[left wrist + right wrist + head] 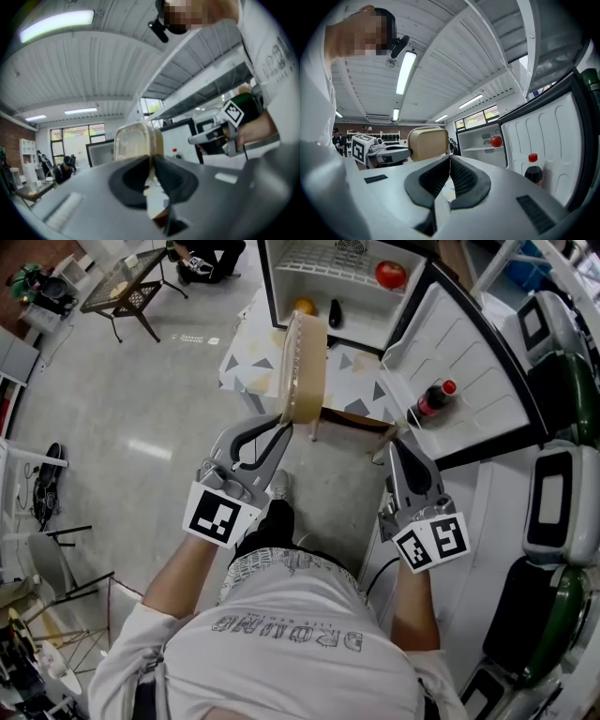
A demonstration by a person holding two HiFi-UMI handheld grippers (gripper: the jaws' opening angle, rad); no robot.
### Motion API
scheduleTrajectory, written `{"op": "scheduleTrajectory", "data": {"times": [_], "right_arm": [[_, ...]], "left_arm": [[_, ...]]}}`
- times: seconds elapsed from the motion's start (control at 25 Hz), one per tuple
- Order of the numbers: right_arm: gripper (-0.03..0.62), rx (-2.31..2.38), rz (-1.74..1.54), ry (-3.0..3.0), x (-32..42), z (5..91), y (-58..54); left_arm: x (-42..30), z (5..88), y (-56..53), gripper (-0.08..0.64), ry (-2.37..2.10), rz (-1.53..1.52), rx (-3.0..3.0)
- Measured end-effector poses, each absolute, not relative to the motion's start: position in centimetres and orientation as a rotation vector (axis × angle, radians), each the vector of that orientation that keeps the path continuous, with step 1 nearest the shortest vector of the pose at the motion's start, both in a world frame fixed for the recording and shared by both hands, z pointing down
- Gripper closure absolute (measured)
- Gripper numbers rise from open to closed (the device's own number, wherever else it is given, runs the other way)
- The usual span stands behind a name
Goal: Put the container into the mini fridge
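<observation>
A clear plastic container with a beige lid stands on edge in the air before the open mini fridge. My left gripper is shut on its lower rim. In the left gripper view the container rises just past the pinching jaws of my left gripper. My right gripper is shut and empty, to the right of the container and below the fridge door. In the right gripper view, my right gripper has its pads touching, with the container off to their left.
On the fridge shelf lie a red apple, an orange and a dark item. A cola bottle stands in the door rack. The fridge rests on a stand with a triangle-patterned cloth. Green and white machines line the right.
</observation>
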State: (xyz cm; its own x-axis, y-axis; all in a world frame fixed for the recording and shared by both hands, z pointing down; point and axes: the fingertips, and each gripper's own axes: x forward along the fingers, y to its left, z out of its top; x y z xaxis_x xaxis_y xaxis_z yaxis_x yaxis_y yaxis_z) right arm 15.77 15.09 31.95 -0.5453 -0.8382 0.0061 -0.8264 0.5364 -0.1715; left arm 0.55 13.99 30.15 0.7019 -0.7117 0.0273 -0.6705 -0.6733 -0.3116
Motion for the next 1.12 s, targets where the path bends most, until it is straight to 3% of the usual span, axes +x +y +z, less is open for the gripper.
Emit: {"op": "scheduleTrajectory", "data": {"times": [1.12], "right_arm": [[0.59,-1.576,-0.304,2.665,8.5,33.6,-6.2]], "left_arm": [[-5.7,32.8,-8.2,0.515,0.956,-0.268,-2.713]]}}
